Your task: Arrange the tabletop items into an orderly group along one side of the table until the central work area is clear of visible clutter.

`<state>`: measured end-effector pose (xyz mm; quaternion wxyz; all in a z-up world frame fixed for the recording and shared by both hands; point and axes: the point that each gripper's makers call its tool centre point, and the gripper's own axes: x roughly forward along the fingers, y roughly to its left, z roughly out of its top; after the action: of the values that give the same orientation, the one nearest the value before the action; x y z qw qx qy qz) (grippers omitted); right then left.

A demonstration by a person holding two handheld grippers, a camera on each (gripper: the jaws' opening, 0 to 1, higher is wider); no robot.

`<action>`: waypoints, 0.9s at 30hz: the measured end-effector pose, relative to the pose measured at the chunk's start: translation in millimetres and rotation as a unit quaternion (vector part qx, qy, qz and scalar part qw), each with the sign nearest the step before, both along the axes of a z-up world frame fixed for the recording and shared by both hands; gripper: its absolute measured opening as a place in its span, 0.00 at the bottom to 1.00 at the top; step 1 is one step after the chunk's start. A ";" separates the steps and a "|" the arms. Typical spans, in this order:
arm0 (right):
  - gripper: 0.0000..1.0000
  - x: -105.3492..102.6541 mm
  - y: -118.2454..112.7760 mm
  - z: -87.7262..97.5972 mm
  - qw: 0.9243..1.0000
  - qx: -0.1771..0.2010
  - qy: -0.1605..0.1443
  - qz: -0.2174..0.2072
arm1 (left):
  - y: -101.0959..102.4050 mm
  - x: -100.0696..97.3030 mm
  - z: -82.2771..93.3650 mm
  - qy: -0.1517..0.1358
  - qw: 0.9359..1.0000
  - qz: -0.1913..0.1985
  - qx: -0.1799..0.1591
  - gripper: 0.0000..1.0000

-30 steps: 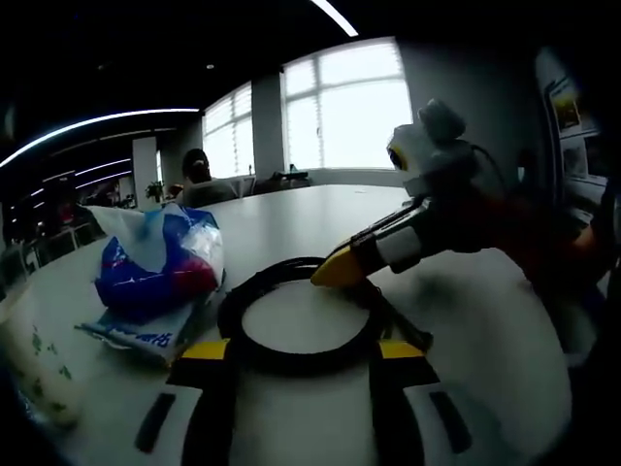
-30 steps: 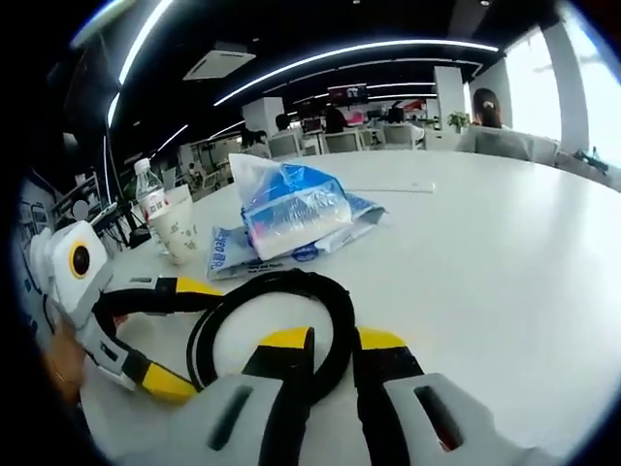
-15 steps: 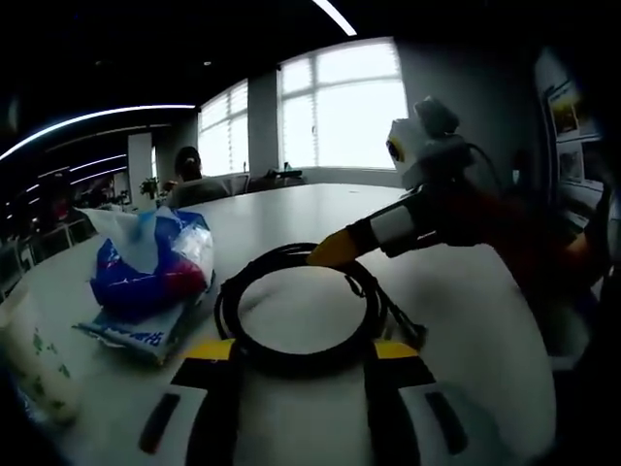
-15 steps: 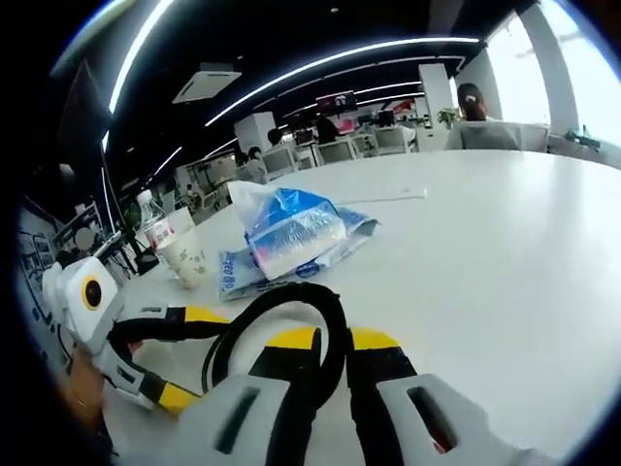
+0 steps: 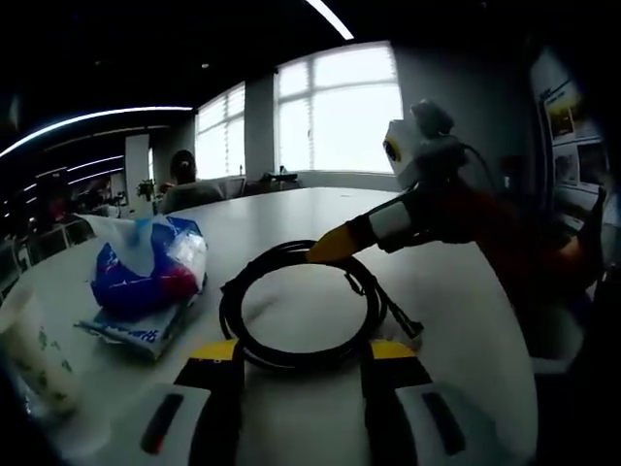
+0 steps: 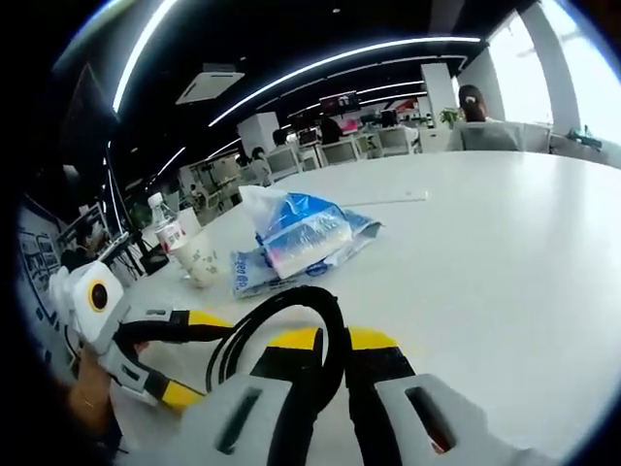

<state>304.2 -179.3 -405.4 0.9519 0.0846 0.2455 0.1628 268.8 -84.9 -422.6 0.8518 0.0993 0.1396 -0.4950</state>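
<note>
A black cable coil lies on the white table. My left gripper is open, its yellow-tipped jaws straddling the coil's near edge. Coming in from the right, my right gripper pinches the far edge. In the right gripper view the cable runs between the narrow jaws of my right gripper, which is shut on it. My left gripper stands open at the left there. A blue and white tissue pack lies beside the coil.
A paper cup and a plastic bottle stand beyond the tissue pack. A thin white sheet lies farther out on the table. People sit at desks in the background; a person's hand holds the left gripper.
Both views have shifted a little with the hands. The cup shows more fully at the left gripper view's edge. The right gripper keeps hold of the cable; the left stays open.
</note>
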 end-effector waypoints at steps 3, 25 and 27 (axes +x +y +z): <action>0.07 -1.0 0.4 1.8 1.000 -0.001 -0.001 0.001 | 0.2 -1.4 2.0 -0.001 1.000 -0.001 0.000 0.47; 0.06 -26.4 0.8 10.4 1.000 0.003 -0.001 0.007 | -0.1 -28.1 8.7 -0.007 1.000 -0.013 -0.004 0.44; 0.06 -26.7 0.3 7.5 1.000 0.002 0.001 0.008 | -0.5 -29.0 6.4 -0.004 1.000 -0.013 -0.003 0.44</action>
<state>277.5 -178.9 -397.9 0.9501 0.0848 0.2470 0.1706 239.8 -85.4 -416.1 0.8460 0.1003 0.1337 -0.5064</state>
